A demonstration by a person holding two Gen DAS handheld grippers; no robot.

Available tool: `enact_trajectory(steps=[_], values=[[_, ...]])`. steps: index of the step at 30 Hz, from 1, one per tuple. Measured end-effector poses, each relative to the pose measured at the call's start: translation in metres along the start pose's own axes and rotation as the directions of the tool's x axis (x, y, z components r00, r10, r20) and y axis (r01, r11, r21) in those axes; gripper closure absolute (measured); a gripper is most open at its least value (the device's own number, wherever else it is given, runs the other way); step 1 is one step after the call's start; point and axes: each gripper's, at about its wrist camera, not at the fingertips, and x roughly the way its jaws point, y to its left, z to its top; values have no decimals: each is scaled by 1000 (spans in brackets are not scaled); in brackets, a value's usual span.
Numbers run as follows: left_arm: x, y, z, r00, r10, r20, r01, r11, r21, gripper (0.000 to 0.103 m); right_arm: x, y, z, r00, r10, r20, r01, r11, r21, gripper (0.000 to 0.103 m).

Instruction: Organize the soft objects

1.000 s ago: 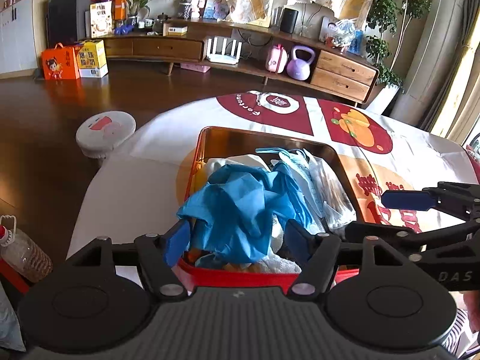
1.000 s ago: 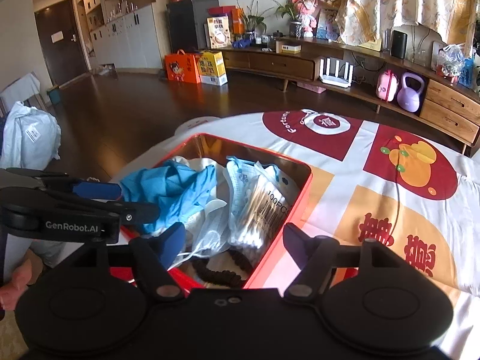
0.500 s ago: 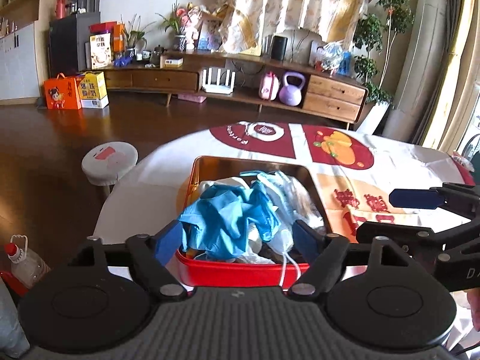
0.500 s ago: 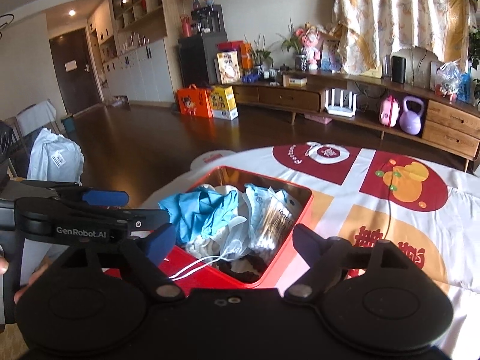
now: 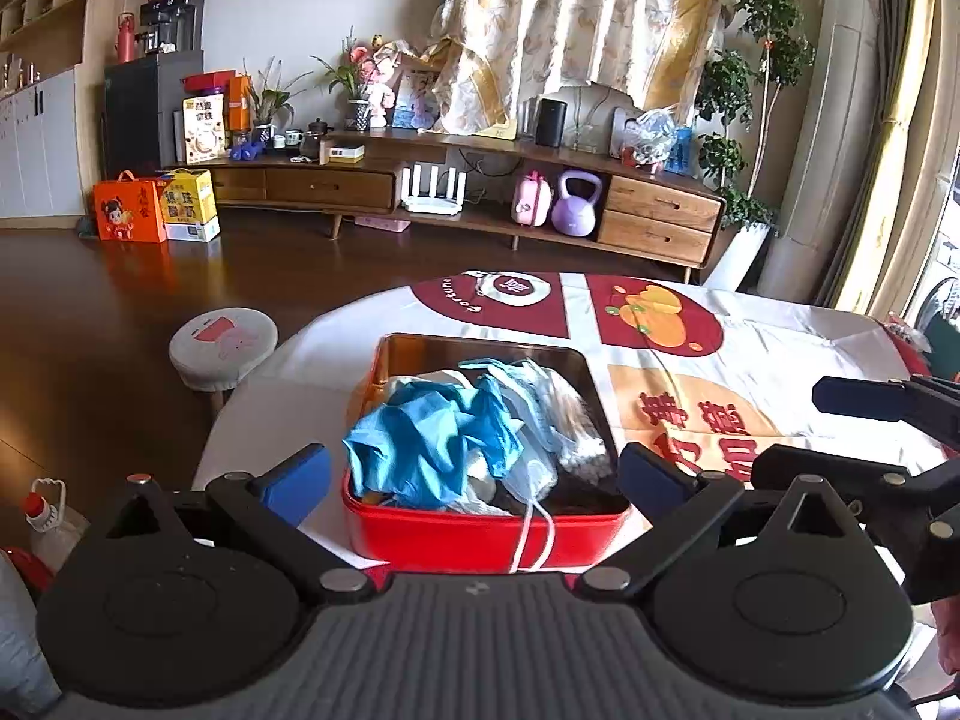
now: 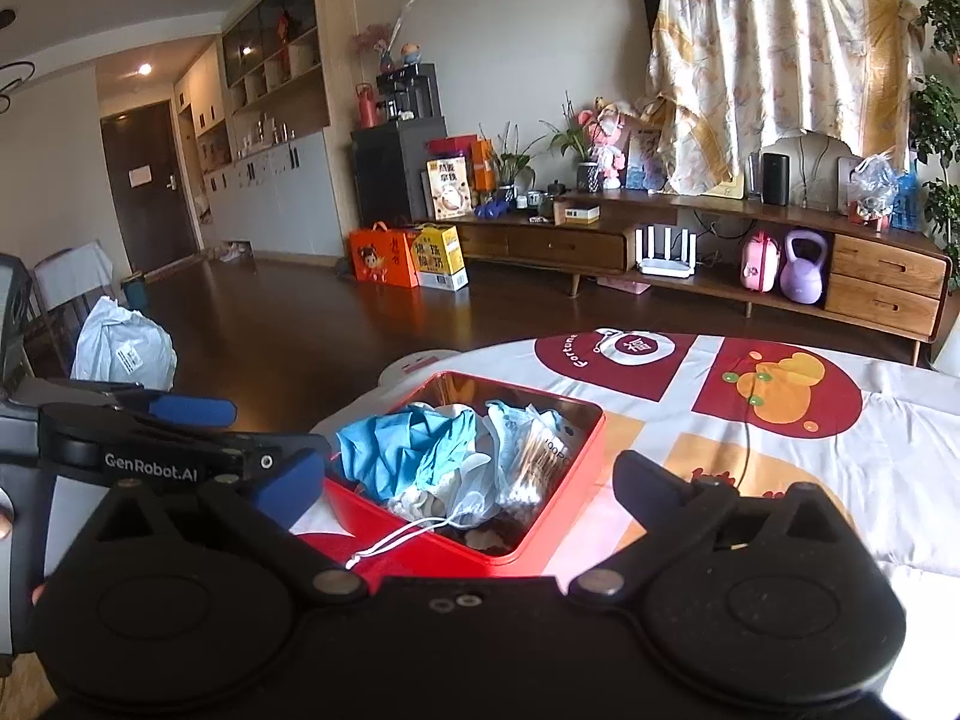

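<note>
The red tin (image 5: 480, 531) sat on the worktop (image 5: 780, 348), on its patterned white cloth, close in front of both cameras. Inside it lay a crumpled blue glove (image 5: 420, 444) toward nine o'clock, a pale face mask (image 5: 534, 414) beside it toward three o'clock, and a clear pack of cotton swabs (image 6: 534, 462) against the three o'clock wall. The mask's white ear loops (image 5: 531, 531) hung out over the six o'clock rim.

The left gripper (image 5: 474, 480) stood spread wide, its jaws having just been opening, with nothing pinched; the tin showed between its blue pads (image 5: 297, 480) but untouched. The right gripper (image 6: 468, 480) was likewise spread wide, jaws just opened, holding nothing. Each gripper appeared at the edge of the other's view.

A round stool (image 5: 222, 348) stood on the floor at ten o'clock from the tin.
</note>
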Motion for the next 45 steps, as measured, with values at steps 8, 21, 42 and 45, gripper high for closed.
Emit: enact_trajectory(steps=[8, 21, 42, 45], values=[[-16, -7, -6, 999, -32, 20, 32, 999, -24, 0, -16, -2, -8, 999, -33, 23, 33, 999, 35, 0], [-35, -24, -15, 997, -52, 48, 52, 999, 4, 0, -22, -6, -12, 997, -65, 41, 63, 997, 48, 0], [-42, -28, -15, 996, -34, 82, 33, 999, 21, 0, -27, -5, -13, 997, -60, 40, 57, 997, 55, 0], [-43, -30, -14, 996, -35, 88, 32, 999, 26, 0, -28, -3, -16, 998, -53, 41, 51, 997, 62, 0]])
